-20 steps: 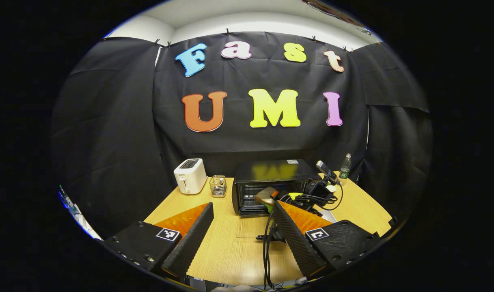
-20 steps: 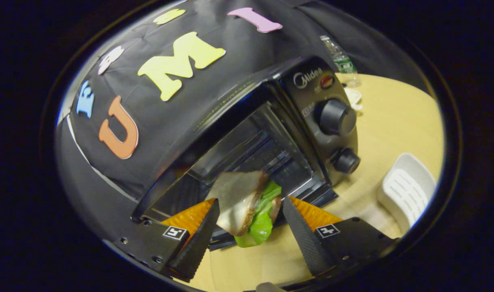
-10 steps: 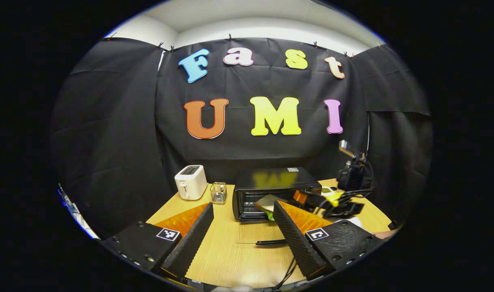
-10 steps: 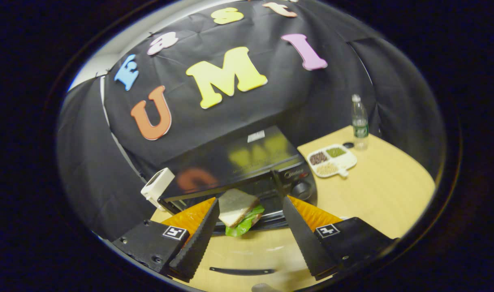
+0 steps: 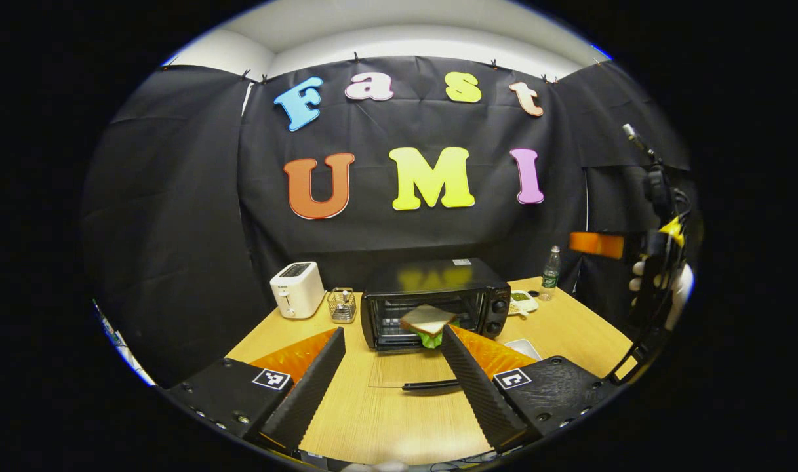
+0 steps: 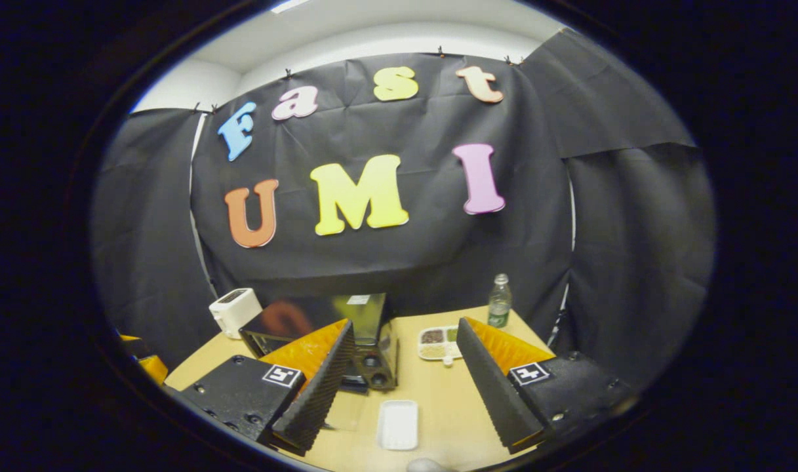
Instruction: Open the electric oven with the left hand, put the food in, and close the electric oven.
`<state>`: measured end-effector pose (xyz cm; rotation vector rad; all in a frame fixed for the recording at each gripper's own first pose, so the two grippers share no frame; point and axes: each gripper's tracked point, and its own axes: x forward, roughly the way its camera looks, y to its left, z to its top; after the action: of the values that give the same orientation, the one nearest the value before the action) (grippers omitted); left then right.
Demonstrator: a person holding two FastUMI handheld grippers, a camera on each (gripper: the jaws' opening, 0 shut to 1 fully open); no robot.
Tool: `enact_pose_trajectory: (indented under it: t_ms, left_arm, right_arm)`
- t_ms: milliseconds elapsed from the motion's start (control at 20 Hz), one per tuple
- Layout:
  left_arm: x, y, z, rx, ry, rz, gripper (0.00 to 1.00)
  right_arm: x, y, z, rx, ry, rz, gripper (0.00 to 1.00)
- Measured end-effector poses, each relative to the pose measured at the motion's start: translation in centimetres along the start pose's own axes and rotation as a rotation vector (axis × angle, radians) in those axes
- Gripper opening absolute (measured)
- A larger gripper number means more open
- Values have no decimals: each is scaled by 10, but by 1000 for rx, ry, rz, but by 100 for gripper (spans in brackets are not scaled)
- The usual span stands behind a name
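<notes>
Oven [image 5: 435, 300] door down flat, sandwich [image 5: 428, 321] at its front edge; both jaws apart, empty, above table [image 5: 385, 419].

1. The left gripper view looks level across the worktop [image 5: 372, 419], set back from its near edge, squarely facing the oven [image 5: 435, 301] and back wall.
2. The right gripper view sits higher and off to the right, facing the same wall, with the oven [image 6: 320, 324] seen obliquely.
3. Both share the oven, toaster [image 5: 296, 289] [image 6: 235, 311], bottle [image 5: 551, 273] [image 6: 499, 301] and white tray [image 5: 522, 348] [image 6: 399, 424].
</notes>
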<state>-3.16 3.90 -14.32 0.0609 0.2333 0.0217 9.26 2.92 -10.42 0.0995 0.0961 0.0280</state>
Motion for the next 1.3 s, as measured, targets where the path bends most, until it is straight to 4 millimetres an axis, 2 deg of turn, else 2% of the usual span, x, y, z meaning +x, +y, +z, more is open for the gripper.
enact_pose_trajectory:
  t_ms: [50, 100, 250, 300, 350, 400, 500, 750, 950, 1100, 1300]
  left_arm:
    - [1, -5, -2, 1, 0, -7, 96]
    - [4, -9, -6, 0, 3, -9, 97]
    - [12, -23, -25, -2, 31, -17, 97]
    - [14, -29, -34, -8, 37, -24, 96]
    - [16, -34, -44, -11, 56, -23, 97]
    - [19, -39, -54, -8, 71, -27, 96]
    - [23, -48, -78, -16, 116, -34, 97]
    - [40, -69, -132, -15, 202, -46, 97]
    - [64, -76, -167, -39, 252, -43, 97]
    - [84, -78, -186, -51, 275, -31, 97]
    - [108, -81, -201, -52, 289, -43, 97]
  right_arm:
    - [-8, -13, 7, -20, -11, -14, 100]
    - [-19, -24, 12, -39, -17, -23, 94]
    - [-43, -43, 20, -49, -23, -24, 94]
    - [-48, -47, 21, -36, -21, -17, 94]
    - [-53, -50, 22, -26, -19, -14, 100]
    - [-57, -55, 22, -24, -15, -15, 94]
    - [-63, -64, 21, -31, -3, -11, 94]
    - [-72, -81, 11, -52, 37, -13, 94]
    - [-74, -90, 4, -74, 74, -14, 94]
    - [-70, -92, 0, -107, 104, -13, 94]
    - [-60, -89, -4, -119, 133, -7, 96]
